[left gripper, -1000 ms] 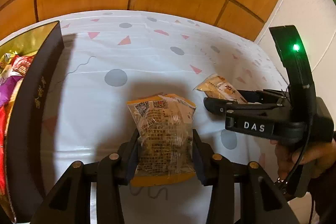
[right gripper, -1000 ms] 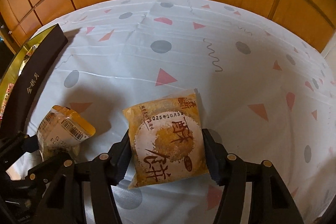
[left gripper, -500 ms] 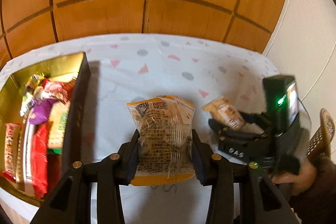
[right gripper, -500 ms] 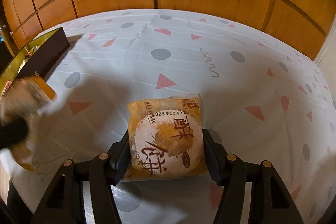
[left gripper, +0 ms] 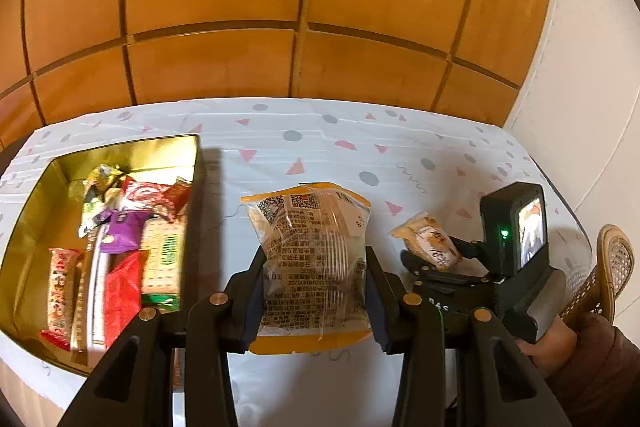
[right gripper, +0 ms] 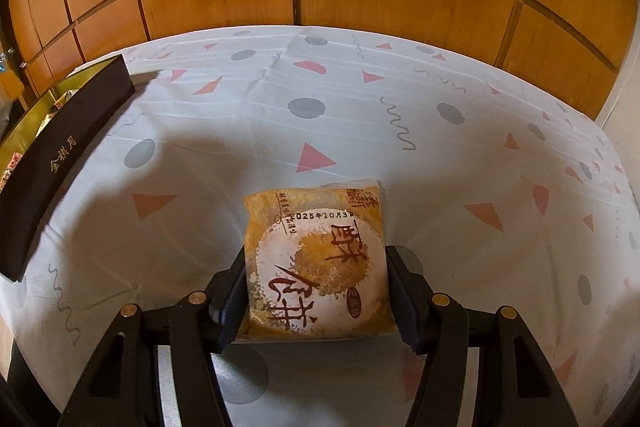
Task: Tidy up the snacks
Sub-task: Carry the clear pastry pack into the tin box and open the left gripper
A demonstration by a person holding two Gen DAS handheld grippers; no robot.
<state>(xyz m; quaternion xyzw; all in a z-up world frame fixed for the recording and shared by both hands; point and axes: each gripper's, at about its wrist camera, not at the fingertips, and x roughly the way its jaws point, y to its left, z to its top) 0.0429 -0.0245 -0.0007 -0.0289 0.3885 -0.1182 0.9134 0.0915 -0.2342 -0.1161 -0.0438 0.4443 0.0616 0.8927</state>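
Patterned surface (right gripper: 360, 115), wood panelling behind, and a gold-lined box (left gripper: 36, 211) standing open at its left end with wrapped snacks heaped along its right side. I carry a cake pack in each claw, both held above the cloth and neither yet over the box.

My left claw (left gripper: 314, 291) pinches the clear pack (left gripper: 308, 251) by its side edges, printed back facing the camera, just right of the box's dark wall. My right claw (right gripper: 318, 291) pinches the orange pack (right gripper: 318, 259) the same way, front side up, well to the right of the box (right gripper: 68, 135); from the left camera that pack (left gripper: 430, 245) shows small beside my right claw (left gripper: 440, 269).

The step, as I judge it, is to put the left pack in first. To do it well I should lift clear of the dark wall, not slide across it, and aim for the bare gold floor at the box's left, since the right half is already stacked. I would lower the pack flat and spread the fingers only once it rests on the floor; released from height, such a light, slippery wrapper may skid onto the pile. The cake inside probably crumbles, so the pinch should stay gentle. The right pack ought to wait until the left claw is out, so the two do not collide over the box.
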